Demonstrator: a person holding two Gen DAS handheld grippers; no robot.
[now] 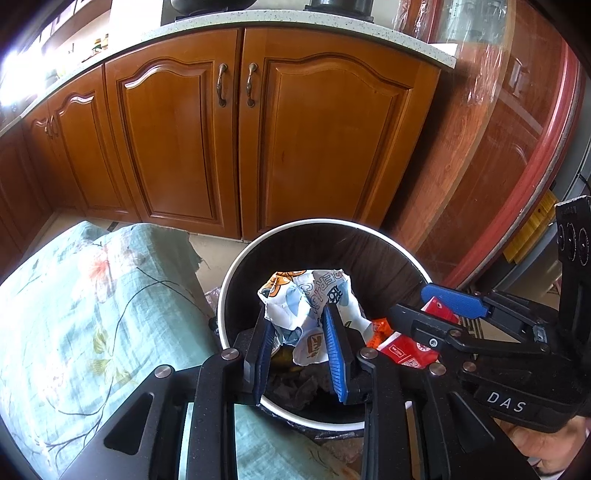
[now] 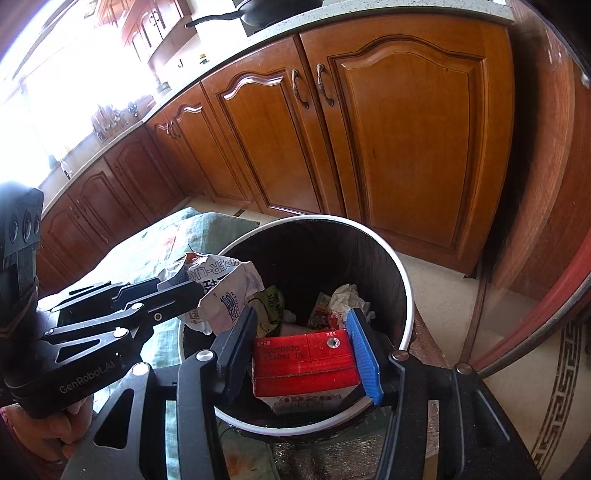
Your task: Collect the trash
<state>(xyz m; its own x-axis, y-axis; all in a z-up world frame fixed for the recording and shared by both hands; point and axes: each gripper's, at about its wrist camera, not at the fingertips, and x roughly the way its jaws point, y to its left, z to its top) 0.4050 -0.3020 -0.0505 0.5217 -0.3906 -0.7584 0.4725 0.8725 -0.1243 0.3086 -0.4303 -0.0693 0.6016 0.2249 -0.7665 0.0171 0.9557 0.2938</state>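
Note:
A round trash bin [image 1: 236,258] with a white rim and dark inside stands on the floor; it also shows in the right wrist view [image 2: 402,280]. My left gripper [image 1: 301,350] is shut on a crumpled white printed wrapper [image 1: 306,295] held over the bin's opening. My right gripper [image 2: 301,350] is shut on a red and white carton [image 2: 304,363], also over the bin. The carton [image 1: 402,349] and right gripper [image 1: 436,312] appear at the right of the left wrist view; the wrapper [image 2: 221,284] and left gripper [image 2: 177,295] at the left of the right wrist view. Crumpled paper and packets [image 2: 343,299] lie in the bin.
A surface covered by a teal floral cloth [image 1: 85,314] is left of the bin. Wooden kitchen cabinets [image 1: 229,140] under a speckled countertop [image 1: 295,20] stand behind. A wooden panel with a red edge [image 1: 517,166] is at the right. A patterned mat [image 2: 561,384] lies on the floor.

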